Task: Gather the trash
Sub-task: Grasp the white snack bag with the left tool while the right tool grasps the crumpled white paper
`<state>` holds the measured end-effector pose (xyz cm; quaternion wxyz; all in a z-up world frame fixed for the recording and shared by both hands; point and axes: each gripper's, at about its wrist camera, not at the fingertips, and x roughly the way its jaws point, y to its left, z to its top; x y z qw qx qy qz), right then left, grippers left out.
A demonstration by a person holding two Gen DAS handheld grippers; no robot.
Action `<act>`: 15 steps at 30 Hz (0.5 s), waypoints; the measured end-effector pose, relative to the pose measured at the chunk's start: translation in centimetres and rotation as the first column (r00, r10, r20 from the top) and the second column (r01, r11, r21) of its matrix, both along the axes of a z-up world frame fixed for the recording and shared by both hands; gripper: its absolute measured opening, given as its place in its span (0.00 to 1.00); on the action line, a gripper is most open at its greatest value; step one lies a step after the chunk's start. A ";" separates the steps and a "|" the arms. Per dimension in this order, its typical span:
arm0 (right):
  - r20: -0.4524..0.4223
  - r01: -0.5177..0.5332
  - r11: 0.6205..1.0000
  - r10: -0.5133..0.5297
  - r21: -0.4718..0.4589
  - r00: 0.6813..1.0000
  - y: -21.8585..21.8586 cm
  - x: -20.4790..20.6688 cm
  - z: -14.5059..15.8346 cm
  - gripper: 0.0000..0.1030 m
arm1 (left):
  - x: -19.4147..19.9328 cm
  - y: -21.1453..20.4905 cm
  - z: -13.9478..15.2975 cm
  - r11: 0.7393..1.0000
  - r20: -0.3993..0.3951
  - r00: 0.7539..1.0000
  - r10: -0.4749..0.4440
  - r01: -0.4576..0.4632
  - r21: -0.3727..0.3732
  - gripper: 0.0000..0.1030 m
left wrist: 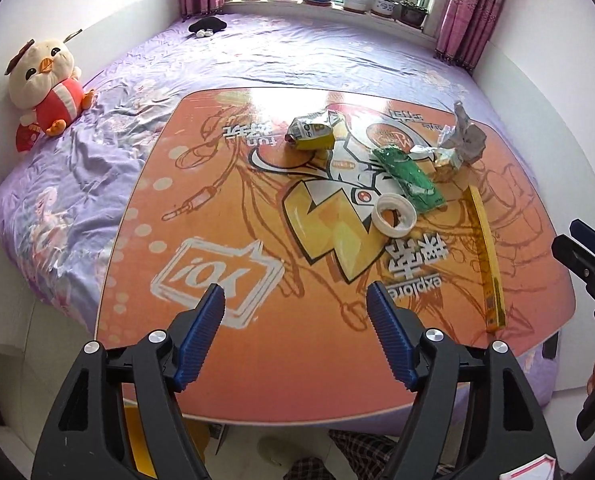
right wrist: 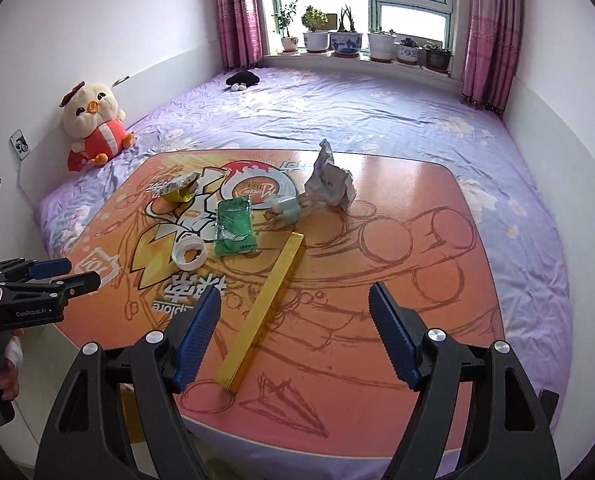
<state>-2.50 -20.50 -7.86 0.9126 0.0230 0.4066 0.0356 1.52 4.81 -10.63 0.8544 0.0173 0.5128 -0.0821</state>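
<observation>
Right wrist view: the right gripper (right wrist: 295, 336) is held above the near edge of the tabletop (right wrist: 417, 240), its fingers (right wrist: 197, 332) wide apart and empty. The near end of a long yellow box (right wrist: 265, 308) lies just ahead of them, running away toward the middle of the tabletop. Beyond it are gathered a white tape ring (right wrist: 190, 254), a green packet (right wrist: 235, 227), a small crushed carton (right wrist: 285, 212), a crumpled grey paper (right wrist: 329, 180) and a yellow-green carton (right wrist: 181, 191) nearer the far left corner. The left gripper (left wrist: 295, 316) is likewise held over the near edge, fingers spread and holding nothing.

No piece of trash is gripped yet, so a first pick is judged to be in hand. The yellow box is best approached across its narrow width, near its end, so that it is not levered off the edge. The tape ring and packet lie flat and are likely to slide; one finger should be set low against the surface before closing. No bin is seen in either view.
</observation>
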 end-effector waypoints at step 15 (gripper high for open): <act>-0.045 -0.007 1.000 0.008 0.027 0.999 -4.2 13.6 -2.9 0.75 | 11.0 -3.7 -2.6 0.997 -0.024 0.998 0.054 -0.053 0.051 0.76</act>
